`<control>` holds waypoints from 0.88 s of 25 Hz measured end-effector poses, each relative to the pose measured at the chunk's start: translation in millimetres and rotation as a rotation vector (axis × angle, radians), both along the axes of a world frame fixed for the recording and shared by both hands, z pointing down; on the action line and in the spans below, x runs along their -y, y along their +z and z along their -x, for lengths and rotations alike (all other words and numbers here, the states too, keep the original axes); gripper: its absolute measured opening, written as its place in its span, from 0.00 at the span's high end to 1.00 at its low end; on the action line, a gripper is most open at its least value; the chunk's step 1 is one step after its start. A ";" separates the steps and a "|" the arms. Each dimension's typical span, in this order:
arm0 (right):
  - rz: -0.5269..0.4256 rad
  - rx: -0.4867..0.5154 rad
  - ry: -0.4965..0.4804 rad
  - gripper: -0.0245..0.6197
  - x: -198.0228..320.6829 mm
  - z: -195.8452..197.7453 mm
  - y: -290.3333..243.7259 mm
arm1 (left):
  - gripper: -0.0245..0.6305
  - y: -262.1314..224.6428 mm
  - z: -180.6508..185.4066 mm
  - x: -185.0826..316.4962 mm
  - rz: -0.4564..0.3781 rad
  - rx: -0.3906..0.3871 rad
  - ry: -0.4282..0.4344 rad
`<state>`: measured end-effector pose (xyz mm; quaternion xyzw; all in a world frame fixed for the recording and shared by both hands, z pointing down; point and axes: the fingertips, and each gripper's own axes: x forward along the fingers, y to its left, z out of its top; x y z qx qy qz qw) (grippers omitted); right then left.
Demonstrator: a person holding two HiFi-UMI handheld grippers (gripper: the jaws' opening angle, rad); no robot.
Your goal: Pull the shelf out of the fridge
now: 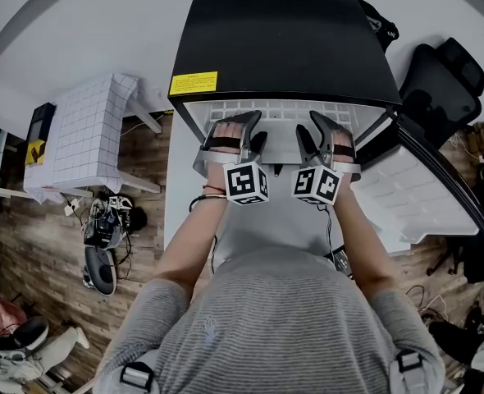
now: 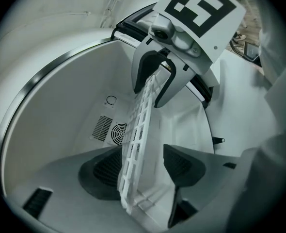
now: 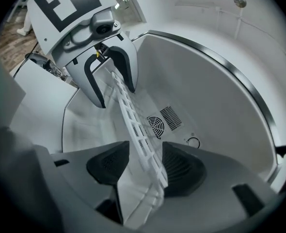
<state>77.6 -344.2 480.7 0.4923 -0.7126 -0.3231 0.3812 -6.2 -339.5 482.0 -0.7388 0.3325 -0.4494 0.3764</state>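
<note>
Showing only a front strip at the mouth, white grid shelf (image 1: 285, 110) otherwise lying inside the black fridge (image 1: 279, 43). Straddled along that strip by the left gripper (image 2: 144, 154) toward 9 o'clock and the right gripper (image 3: 147, 152) toward 3 o'clock, both with jaws spread wide around the thin grid and no clamp visible. Seen canted across each gripper view, so probably approached with rolled wrists. Likely to slip free on any pull begun before closing. Likely to rack and jam against the cavity walls (image 2: 60, 130) under uneven pulls, or to dip and catch under a twisted grip. Could crack under a hard pinch on a single thin bar. Could swing into the open door (image 1: 426, 195) at 4 o'clock on coming clear.
</note>
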 end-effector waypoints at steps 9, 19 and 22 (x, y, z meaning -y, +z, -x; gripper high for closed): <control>-0.015 -0.120 0.040 0.62 19.9 -6.1 11.4 | 0.57 10.5 3.2 23.7 -0.046 0.093 -0.038; -0.026 -0.184 0.032 0.62 37.5 -5.8 13.1 | 0.57 25.3 9.7 40.2 -0.040 0.142 -0.065; -0.017 -0.180 0.019 0.62 41.8 -2.6 12.9 | 0.57 29.2 10.7 42.8 -0.031 0.145 -0.069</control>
